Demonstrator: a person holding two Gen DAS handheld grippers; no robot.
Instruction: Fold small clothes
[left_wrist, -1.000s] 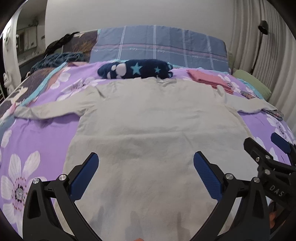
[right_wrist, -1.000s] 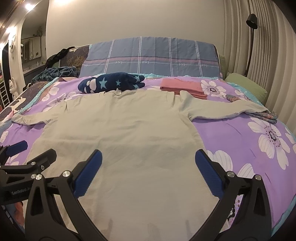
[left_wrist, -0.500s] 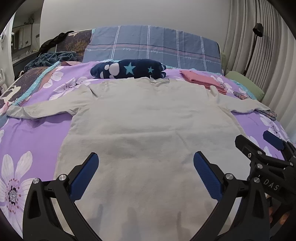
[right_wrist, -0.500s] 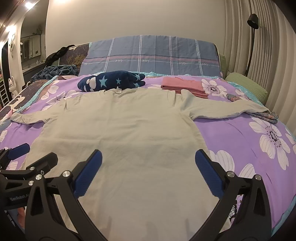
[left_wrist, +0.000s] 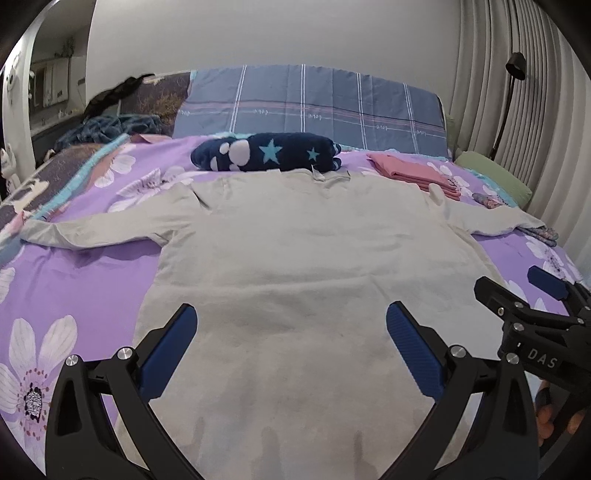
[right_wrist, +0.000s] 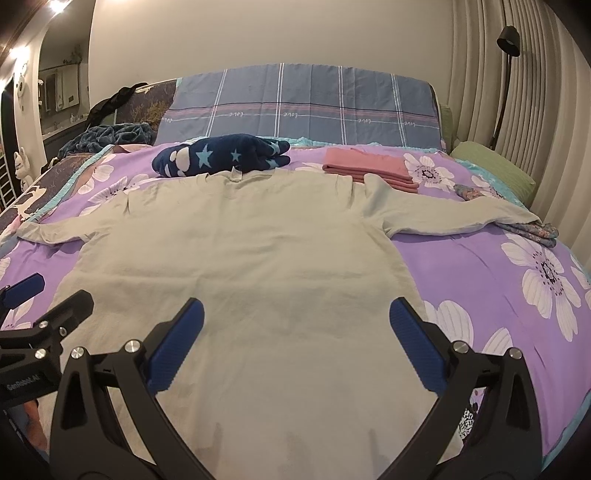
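Observation:
A pale grey long-sleeved shirt (left_wrist: 295, 254) (right_wrist: 251, 258) lies flat on the purple flowered bedspread (left_wrist: 74, 266) (right_wrist: 480, 266), both sleeves spread out to the sides. Over its lower part hovers my left gripper (left_wrist: 290, 332), open, nothing between its blue pads. Beside it my right gripper (right_wrist: 295, 325) is open above the same hem area; it also shows at the right edge of the left wrist view as the right gripper (left_wrist: 524, 295). The shirt's hem is hidden below both views.
A navy star-patterned bundle (left_wrist: 266, 151) (right_wrist: 221, 155) lies just behind the collar. A folded pink stack (left_wrist: 417, 173) (right_wrist: 369, 170) sits near the right shoulder. A small patterned cloth (right_wrist: 532, 229) lies under the right cuff. Plaid pillow (right_wrist: 303, 107), green pillow (right_wrist: 495, 170), curtain and lamp at the right.
Both grippers stay open. The left wrist view has swung a little so the shirt sits more centred; the right gripper has barely shifted.

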